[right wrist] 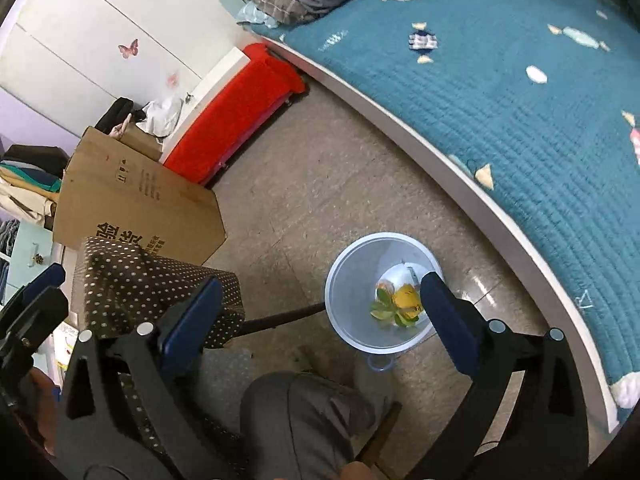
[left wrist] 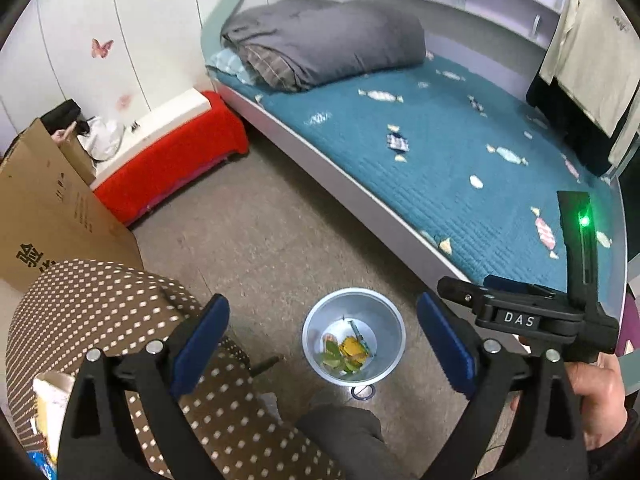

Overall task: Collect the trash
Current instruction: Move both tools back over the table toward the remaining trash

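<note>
The floor (left wrist: pixel 280 240) is a worn, mottled grey-brown surface, glossy in patches near the bed. On it stands a pale blue trash bin (left wrist: pixel 384 312), round and open-topped, just beside the curved white edge of the bed (left wrist: pixel 328 160). The trash (left wrist: pixel 348 354) lies at the bottom of the bin — green leaf-like scraps, a yellow-orange piece and some wrappers.

The left tongs (left wrist: pixel 324 344) hang above the bin, released, the blue pads spread wide with nothing between them. The right tongs (right wrist: pixel 320 308) are likewise spread open and empty; in the right wrist view their right pad overlaps the bin's rim (right wrist: pixel 340 264), though whether it touches cannot be told. A hand (left wrist: pixel 600 396) grips the right tool's handle, where a green light glows.

The bed carries a teal quilted cover (left wrist: pixel 460 152) printed with candy shapes, and a folded grey duvet (left wrist: pixel 328 48) at its head. At the bed's head end sits a low bench draped in red cloth (left wrist: pixel 172 164), and beside that a large cardboard box (left wrist: pixel 52 208). Nearer the tongs is a brown fabric with white dots (left wrist: pixel 120 320) covering a piece of furniture. White wardrobe doors (right wrist: pixel 100 20) with butterfly stickers line the far wall — shelving runs along the wall behind the bed.
</note>
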`<state>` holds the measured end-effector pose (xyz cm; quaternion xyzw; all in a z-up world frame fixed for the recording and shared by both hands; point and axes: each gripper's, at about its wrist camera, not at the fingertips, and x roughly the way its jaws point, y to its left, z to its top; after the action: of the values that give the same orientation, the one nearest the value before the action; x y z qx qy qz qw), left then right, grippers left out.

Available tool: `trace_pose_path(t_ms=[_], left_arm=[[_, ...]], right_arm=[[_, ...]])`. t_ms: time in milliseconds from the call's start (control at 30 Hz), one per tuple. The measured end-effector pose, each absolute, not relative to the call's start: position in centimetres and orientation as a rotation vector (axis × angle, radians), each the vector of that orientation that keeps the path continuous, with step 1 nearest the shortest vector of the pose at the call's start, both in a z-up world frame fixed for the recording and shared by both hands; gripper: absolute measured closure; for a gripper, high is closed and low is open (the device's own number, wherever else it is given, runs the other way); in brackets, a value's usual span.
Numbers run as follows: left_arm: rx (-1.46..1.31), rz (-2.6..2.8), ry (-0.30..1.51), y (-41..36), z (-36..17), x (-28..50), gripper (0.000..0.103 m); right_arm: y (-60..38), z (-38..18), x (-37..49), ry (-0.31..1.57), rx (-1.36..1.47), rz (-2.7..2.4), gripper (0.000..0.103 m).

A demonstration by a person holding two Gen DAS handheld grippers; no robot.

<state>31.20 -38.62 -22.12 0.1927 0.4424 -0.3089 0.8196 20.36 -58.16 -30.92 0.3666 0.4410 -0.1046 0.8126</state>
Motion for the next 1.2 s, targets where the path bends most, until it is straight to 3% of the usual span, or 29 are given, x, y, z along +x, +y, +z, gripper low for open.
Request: trace_pose_path(t_ms=[567, 1200], left_arm=[[0.278, -0.631, 0.789, -30.7, -14.7, 26.8, 0.009], [0.102, -0.371, 0.677, -13.5, -10.6, 24.8, 0.008]], right_arm=[[-50.4, -19.4, 20.8, 0.799, 0.587, -0.096, 0.006], [-35.1, -11.9, 22.9, 0.734, 0.334, 0.177, 0.006]])
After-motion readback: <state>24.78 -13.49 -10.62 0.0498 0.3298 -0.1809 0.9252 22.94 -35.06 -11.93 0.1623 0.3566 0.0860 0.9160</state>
